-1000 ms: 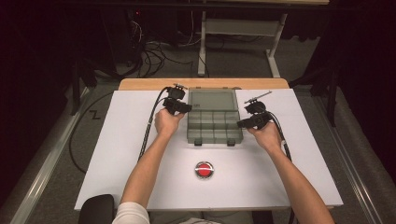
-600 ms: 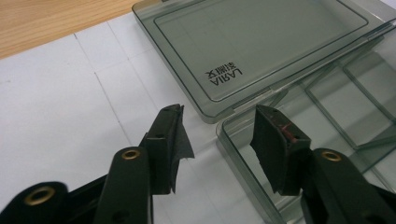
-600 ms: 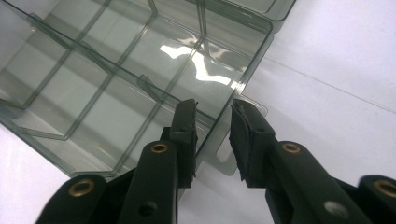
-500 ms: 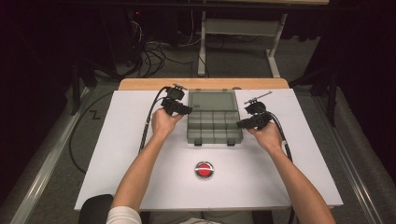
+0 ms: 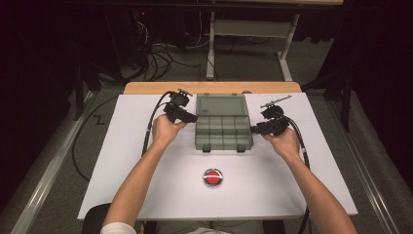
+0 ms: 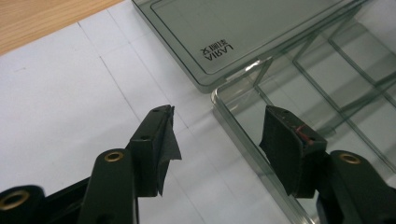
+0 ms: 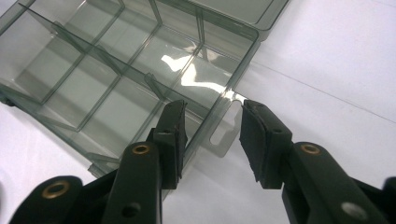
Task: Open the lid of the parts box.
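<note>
A clear grey compartment box lies open at the far middle of the white table, its lid folded back flat on the far side. The left gripper has its jaws spread astride the box's left wall, near the hinge corner. The right gripper is likewise released, its jaws apart around the hang tab on the box's right end, while a red button sits nearer the person.

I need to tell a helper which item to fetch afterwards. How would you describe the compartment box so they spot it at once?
Look at the white table with the wooden strip along its far edge. Just in front of that strip, between the left gripper and the right gripper, lies the compartment box, lid folded open toward the far side. It is smoky see-through plastic divided into cells, unlike the small red round button nearer the person.
</note>
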`<state>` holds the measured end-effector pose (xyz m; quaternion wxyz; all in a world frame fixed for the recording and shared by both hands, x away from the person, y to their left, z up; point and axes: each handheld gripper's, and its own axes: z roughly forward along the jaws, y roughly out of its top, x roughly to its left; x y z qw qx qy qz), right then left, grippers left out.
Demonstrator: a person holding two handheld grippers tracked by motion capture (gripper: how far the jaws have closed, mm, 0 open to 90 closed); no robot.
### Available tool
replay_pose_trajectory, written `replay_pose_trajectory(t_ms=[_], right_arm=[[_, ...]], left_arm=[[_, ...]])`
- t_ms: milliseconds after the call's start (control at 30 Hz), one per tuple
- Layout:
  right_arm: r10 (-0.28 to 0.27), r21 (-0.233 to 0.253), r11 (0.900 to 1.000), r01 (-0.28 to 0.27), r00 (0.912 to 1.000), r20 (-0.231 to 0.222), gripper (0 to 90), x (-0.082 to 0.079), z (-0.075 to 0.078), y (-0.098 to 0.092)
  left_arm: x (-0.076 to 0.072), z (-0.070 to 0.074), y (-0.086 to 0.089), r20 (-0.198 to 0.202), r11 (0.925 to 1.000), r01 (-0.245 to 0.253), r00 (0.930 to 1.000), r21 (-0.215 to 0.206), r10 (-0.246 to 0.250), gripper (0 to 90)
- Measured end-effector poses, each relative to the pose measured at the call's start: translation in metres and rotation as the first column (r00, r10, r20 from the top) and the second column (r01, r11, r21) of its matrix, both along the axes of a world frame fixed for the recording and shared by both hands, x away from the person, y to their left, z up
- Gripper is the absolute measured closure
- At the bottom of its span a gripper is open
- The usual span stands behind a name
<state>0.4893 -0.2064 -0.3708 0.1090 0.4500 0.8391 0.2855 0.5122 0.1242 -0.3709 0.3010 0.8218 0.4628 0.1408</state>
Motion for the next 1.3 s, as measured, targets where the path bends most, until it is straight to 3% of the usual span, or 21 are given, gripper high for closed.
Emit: replay_pose_trajectory(t_ms=[267,800,1000,1300], right_arm=[[0.014,0.027,1.000,-0.014,0.9998,0.016,60.4,-0.009,0.000,-0.006],[0.029,0.079,0.996,-0.035,0.9971,0.071,55.9,-0.029,0.003,-0.017],[0.030,0.105,0.994,-0.041,0.9938,0.107,54.7,-0.039,0.006,-0.023],[0.028,0.136,0.990,-0.048,0.9891,0.144,54.5,-0.055,0.003,-0.034]], left_arm=[[-0.012,0.006,0.009,0.028,0.9999,-0.007,0.9996,-0.012,0.007,43.1],[-0.046,0.015,0.023,0.077,0.9984,0.037,0.9964,-0.043,-0.034,39.5],[-0.064,0.017,0.028,0.134,0.9971,0.054,0.9898,-0.053,-0.047,38.8],[-0.087,0.015,0.036,0.183,0.9959,0.056,0.9823,-0.072,-0.042,37.8]])
